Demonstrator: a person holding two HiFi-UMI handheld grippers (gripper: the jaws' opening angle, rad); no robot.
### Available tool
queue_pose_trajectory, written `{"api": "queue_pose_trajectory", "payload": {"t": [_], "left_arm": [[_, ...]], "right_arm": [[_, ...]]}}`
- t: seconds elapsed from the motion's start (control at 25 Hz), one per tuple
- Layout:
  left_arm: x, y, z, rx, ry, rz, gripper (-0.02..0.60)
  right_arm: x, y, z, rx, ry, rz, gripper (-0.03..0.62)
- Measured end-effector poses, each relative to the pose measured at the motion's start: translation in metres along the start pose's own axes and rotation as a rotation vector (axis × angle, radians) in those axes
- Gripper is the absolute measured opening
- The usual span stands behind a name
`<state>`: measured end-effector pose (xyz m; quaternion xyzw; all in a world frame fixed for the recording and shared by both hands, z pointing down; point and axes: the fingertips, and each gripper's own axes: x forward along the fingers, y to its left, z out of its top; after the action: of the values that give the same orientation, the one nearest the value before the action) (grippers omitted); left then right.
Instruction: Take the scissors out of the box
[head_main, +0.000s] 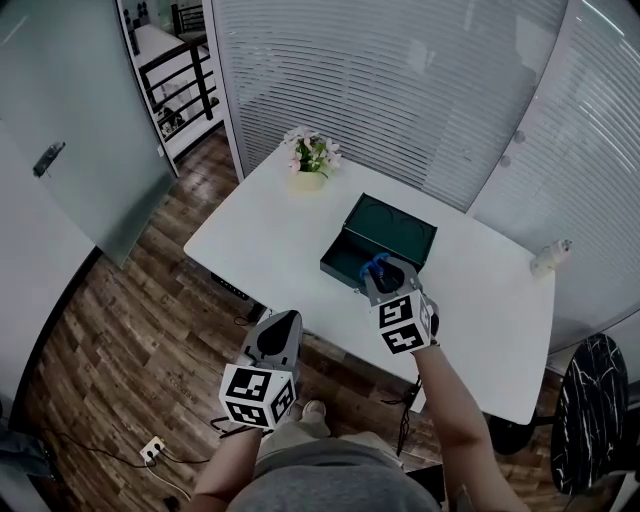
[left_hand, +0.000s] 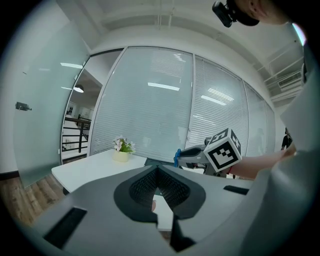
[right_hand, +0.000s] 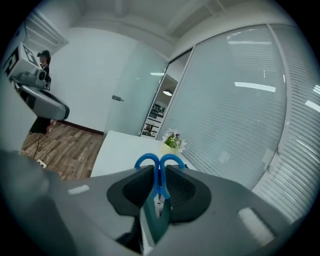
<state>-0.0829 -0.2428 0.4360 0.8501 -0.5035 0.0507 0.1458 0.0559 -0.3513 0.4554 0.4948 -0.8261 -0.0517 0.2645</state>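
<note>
Scissors (right_hand: 159, 178): blades hidden in right tool (head_main: 384, 272) | box (head_main: 392, 230): front corner covered

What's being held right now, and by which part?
Right gripper holds the scissors, clamped just below the blue finger loops; left gripper holds nothing.

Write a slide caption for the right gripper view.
Right gripper shut on blue-handled scissors, loops pointing toward the flower pot on the white table.

The scissors (right_hand: 159, 172) had blue handles, the box (head_main: 342, 262) was dark green, the table (head_main: 270, 240) white, the floor (head_main: 130, 340) brown wood-grain, the flowerpot (head_main: 307, 181) pale yellow.
</note>
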Motion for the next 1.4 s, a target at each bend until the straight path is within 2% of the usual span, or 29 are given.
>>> {"api": "queue_pose_trajectory", "payload": {"t": [0.48,0.96,1.4], "left_arm": [[-0.071,-0.072,-0.020,-0.012,-0.034,0.049,0.006],[-0.142,-0.126,-0.047,0.004,-0.044,0.054,0.006],[-0.181,-0.162,-0.071,0.007,-0.058,0.065,0.006]], "right_arm": [[-0.129,0.033,0.008,0.023,-0.147,-0.002,0.089],[-0.236,0.086,-0.005,0.081,-0.210,-0.007,0.089],[-0.311,0.109,-0.030,0.154,-0.239,-0.026,0.089]]}}
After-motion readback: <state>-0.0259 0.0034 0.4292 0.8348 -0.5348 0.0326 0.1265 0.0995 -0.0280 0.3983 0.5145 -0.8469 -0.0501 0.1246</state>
